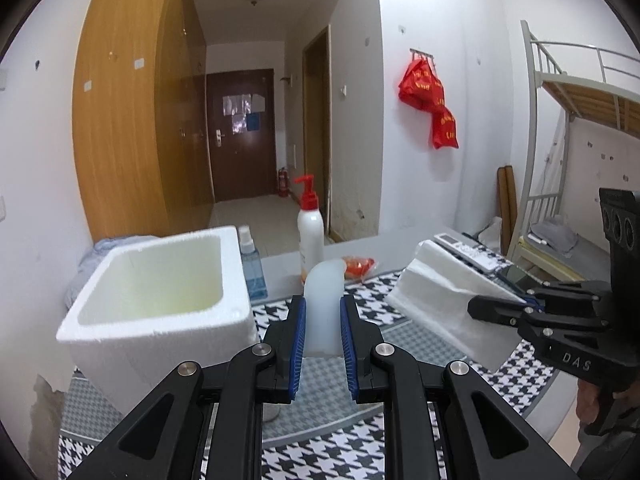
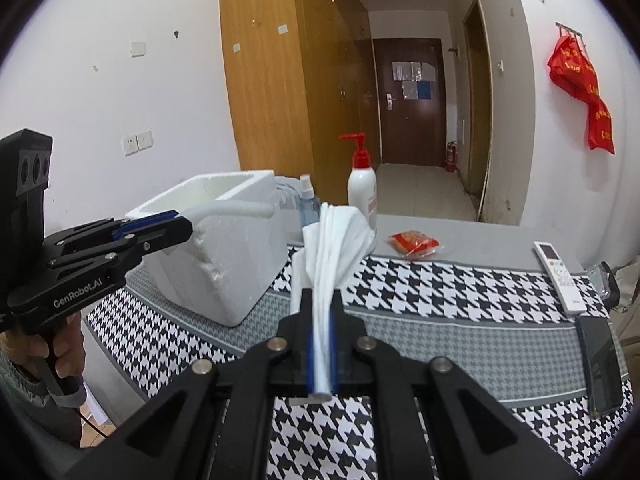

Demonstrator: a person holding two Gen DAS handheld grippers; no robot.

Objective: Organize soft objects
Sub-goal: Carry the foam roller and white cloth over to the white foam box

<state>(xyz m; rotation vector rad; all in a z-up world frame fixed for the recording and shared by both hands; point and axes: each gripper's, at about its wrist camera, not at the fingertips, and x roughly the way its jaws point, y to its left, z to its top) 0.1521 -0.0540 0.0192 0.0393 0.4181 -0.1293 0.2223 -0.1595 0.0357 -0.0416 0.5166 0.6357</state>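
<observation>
Beside the open white foam box (image 1: 160, 300), both jaws clamped: translucent white rubbery tube (image 1: 323, 308) left, folded white cloth (image 2: 326, 280) right, best lowered fully inside before release.

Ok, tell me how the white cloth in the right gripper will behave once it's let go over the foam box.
Probably floppy: the white cloth bunches into folds above the right gripper and fans out unsupported. Likely light, since a narrow pinch holds it up. It may drape over the foam box rim rather than drop in neatly.
</observation>
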